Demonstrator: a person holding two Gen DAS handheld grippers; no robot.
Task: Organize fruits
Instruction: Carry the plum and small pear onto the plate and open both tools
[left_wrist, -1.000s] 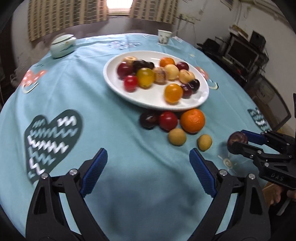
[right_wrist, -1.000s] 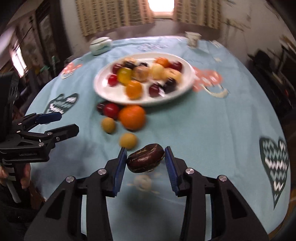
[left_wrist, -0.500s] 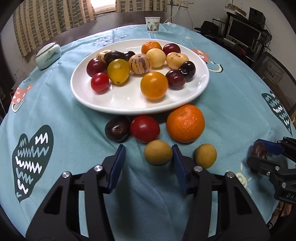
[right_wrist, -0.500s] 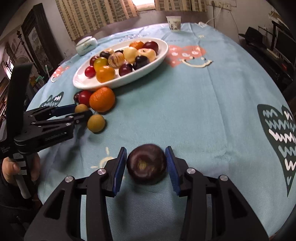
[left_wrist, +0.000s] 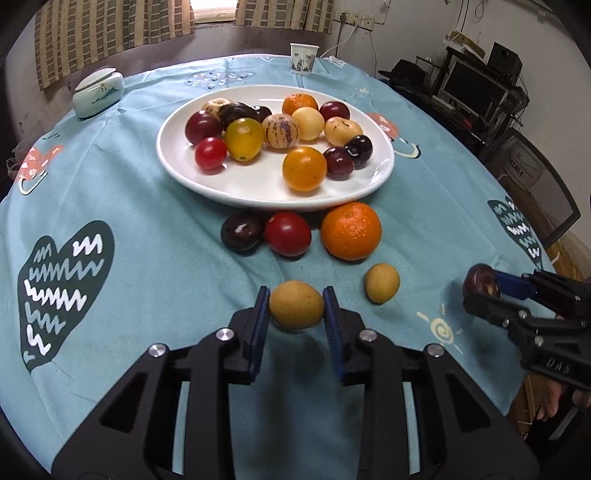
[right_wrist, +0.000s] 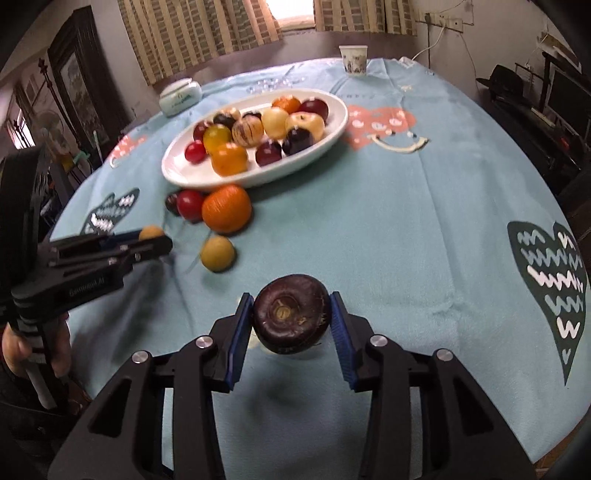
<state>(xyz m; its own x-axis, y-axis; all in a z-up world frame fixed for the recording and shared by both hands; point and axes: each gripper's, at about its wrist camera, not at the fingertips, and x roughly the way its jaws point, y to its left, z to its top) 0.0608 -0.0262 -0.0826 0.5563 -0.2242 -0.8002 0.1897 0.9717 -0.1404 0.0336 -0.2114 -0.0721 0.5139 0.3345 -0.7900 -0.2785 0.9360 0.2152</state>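
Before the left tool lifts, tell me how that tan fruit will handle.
The tan fruit looks round, so it would likely roll if released on the cloth. The left tool pinches only its sides, so it might slip. Its matte skin probably helps the hold.

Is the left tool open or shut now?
Shut. The left tool presses both pads on the yellow-brown fruit.

Tan round fruit (left_wrist: 296, 308) and dark purple fruit (right_wrist: 291, 314) clamped above cloth; more fruits near white plate (left_wrist: 258, 188)
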